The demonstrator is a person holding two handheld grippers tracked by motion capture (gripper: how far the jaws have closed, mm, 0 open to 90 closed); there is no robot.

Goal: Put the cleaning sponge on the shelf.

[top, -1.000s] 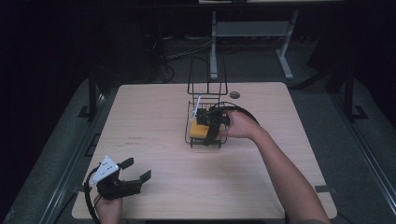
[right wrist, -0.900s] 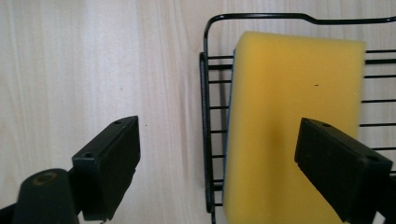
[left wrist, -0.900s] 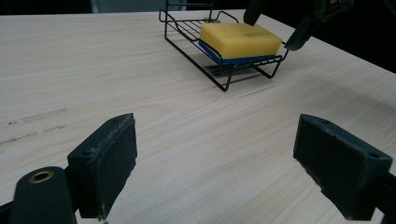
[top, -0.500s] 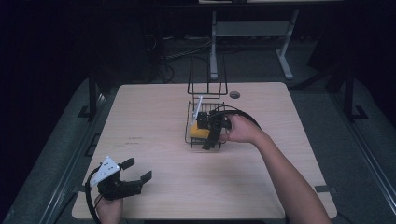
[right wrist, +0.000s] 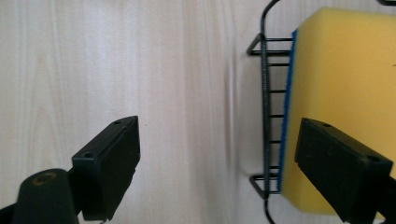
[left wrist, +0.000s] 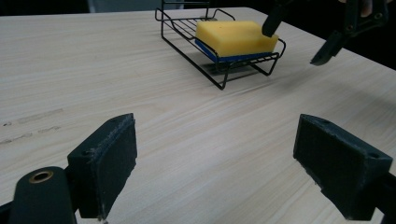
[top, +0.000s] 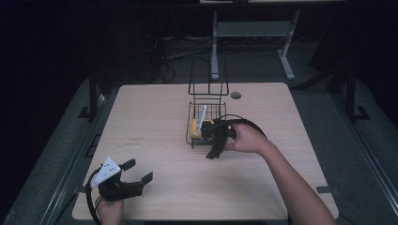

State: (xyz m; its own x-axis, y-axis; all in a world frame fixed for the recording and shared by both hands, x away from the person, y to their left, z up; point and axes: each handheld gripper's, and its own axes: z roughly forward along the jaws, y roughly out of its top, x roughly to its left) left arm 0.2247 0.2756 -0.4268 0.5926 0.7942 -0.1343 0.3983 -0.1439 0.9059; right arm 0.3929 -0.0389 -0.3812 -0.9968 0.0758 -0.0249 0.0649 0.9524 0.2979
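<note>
A yellow sponge (top: 195, 128) with a blue underside lies in a black wire rack (top: 206, 108) at the table's middle. My right gripper (top: 214, 141) hovers open at the rack's near right corner, pointing down, with nothing between its jaws. In the right gripper view the sponge (right wrist: 341, 88) sits at the right, under one jaw, and the rack's wire edge (right wrist: 265, 116) runs between the jaws. My left gripper (top: 138, 171) rests open near the front left edge. Its view looks across bare table to the sponge (left wrist: 236, 36), the rack (left wrist: 222, 70) and the right gripper (left wrist: 299, 35).
A pale slim object (top: 202, 116) leans in the rack behind the sponge. The rack has a tall wire back (top: 208, 75). A small dark round hole (top: 236, 95) is in the light wood table (top: 155, 117) at the far right. Dark floor and a metal stand (top: 253, 33) lie beyond.
My right gripper has drawn back from over the sponge toward the person, to the rack's near corner, staying open. The left gripper has not moved.
</note>
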